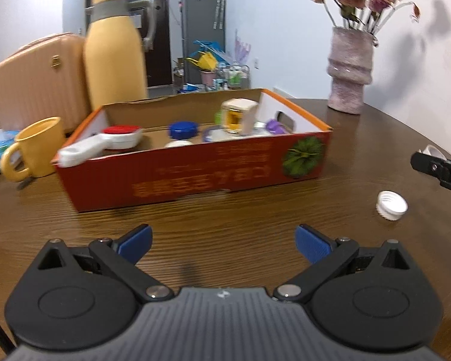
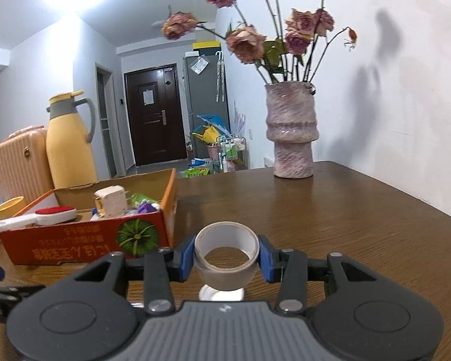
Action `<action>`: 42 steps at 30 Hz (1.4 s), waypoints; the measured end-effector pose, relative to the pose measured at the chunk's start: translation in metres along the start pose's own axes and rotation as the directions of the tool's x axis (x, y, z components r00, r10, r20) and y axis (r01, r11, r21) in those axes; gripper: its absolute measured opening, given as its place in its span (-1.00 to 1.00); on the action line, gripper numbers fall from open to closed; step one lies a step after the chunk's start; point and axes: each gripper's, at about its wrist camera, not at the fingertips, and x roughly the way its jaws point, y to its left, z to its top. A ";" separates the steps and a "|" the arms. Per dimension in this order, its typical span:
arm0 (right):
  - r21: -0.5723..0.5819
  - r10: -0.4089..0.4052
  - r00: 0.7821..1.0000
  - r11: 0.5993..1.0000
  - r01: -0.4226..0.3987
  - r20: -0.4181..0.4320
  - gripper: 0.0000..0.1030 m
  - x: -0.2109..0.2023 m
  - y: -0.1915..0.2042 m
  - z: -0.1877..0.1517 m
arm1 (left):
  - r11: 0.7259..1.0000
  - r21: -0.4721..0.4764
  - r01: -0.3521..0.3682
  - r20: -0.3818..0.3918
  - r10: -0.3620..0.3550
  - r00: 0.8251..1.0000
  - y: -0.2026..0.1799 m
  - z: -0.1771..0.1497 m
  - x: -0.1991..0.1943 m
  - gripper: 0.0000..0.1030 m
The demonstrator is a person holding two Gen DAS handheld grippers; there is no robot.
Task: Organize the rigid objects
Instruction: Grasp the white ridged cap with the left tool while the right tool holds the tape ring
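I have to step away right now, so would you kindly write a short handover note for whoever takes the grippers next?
Right gripper: shut on the tape roll, held above the table.
Left gripper: open, empty, low over the table.
Cardboard box: already holds the lint brush, blue-lidded jar, small wooden box and more.
Left: put the tape roll in the box, then the white cap lying on the table.

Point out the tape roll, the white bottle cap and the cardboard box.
tape roll (image 2: pixel 225 273): right wrist view, outer band facing the camera.
white bottle cap (image 1: pixel 391 205): left wrist view, ribbed side wall.
cardboard box (image 1: pixel 195 177): left wrist view, red front wall.
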 end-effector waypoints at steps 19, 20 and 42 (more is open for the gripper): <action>0.072 -0.054 0.998 0.996 0.056 -0.033 -0.18 0.013 -0.077 0.010 | 0.992 0.077 0.104 -0.074 -0.098 0.992 -0.130 0.016 0.045 1.00; 0.075 -0.058 0.998 0.995 0.060 -0.040 -0.18 0.014 -0.079 0.010 | 0.991 0.078 0.108 -0.078 -0.102 0.992 -0.135 0.016 0.046 1.00; 0.116 -0.087 0.992 0.989 0.098 -0.093 -0.18 0.018 -0.085 0.008 | 0.990 0.090 0.111 -0.124 -0.099 0.987 -0.174 0.020 0.075 0.60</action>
